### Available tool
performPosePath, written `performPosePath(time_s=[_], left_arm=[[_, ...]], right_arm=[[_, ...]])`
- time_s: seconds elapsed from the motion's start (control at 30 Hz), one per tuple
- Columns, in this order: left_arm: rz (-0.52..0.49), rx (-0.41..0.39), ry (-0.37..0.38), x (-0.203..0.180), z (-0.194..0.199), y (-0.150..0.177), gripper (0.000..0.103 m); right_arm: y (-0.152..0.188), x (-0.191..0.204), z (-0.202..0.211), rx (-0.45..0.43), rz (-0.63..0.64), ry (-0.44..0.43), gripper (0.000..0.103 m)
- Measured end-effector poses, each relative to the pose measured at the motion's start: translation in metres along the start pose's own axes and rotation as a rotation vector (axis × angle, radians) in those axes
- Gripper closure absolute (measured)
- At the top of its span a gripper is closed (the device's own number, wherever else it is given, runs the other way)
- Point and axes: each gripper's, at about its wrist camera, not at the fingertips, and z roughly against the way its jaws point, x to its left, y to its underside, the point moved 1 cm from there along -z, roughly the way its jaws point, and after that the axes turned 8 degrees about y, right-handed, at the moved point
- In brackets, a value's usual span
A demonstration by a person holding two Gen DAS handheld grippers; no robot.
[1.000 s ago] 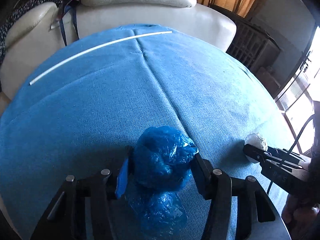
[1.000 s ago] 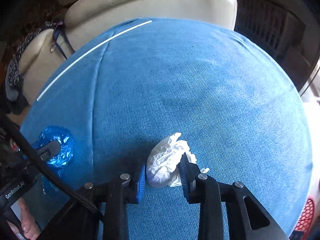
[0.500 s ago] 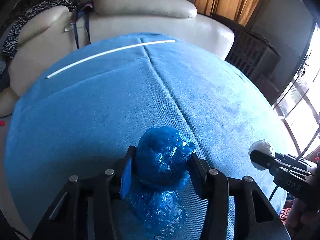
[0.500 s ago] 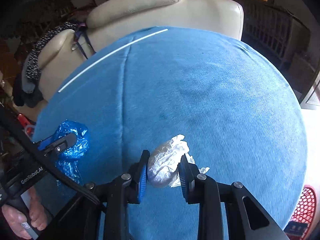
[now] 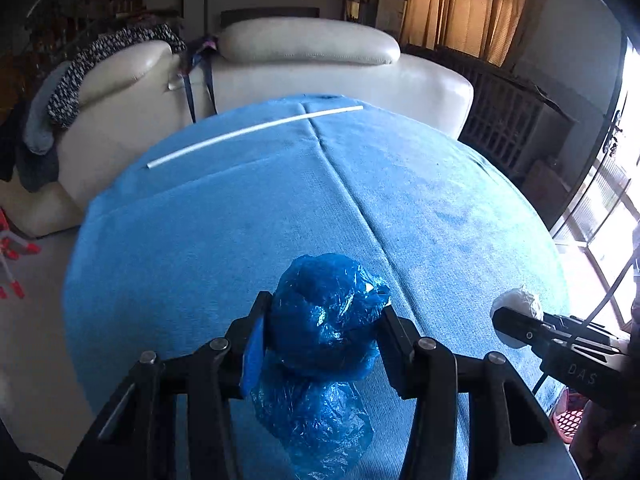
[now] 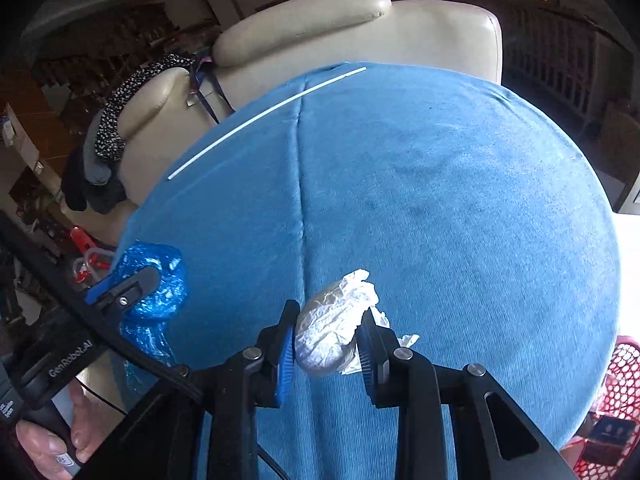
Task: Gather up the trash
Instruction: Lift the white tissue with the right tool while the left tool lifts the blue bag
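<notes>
My left gripper (image 5: 324,320) is shut on a crumpled blue plastic bag (image 5: 326,316), held above the blue-covered table (image 5: 240,220); the bag's loose tail hangs below the jaws. The right wrist view shows that same blue bag (image 6: 154,284) at the left in the left gripper. A crumpled white wad of paper (image 6: 332,324) is clamped in my right gripper (image 6: 326,336), also lifted off the cloth. In the left wrist view the white wad (image 5: 516,304) shows at the right, behind the right gripper's finger. A hand (image 6: 44,440) holds the left gripper's handle.
A long thin white stick (image 5: 256,132) lies across the far side of the table. A cream leather sofa (image 5: 304,64) stands behind it with dark clothes draped over its left arm. A red mesh basket (image 6: 616,392) sits on the floor at the right.
Both grippers have risen and pulled back from the table with their loads still held. More of the sofa and room shows now.
</notes>
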Motion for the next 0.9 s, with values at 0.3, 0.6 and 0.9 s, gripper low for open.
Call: performPosePath(time_s=[0.3, 0.6, 0.9], left_arm=[[-0.046, -0.068, 0.002, -0.018, 0.037, 0.001, 0.052], [-0.076, -0.092, -0.005, -0.032, 0.056, 0.004, 0.051], [-0.098, -0.105, -0.012, -0.043, 0.067, 0.005, 0.051]], right_arm=[[0.008, -0.003, 0.021, -0.03, -0.011, -0.022, 0.073], [0.015, -0.003, 0.041, -0.058, -0.013, -0.046, 0.073], [0.019, -0.013, 0.055, -0.079, -0.032, -0.059, 0.073]])
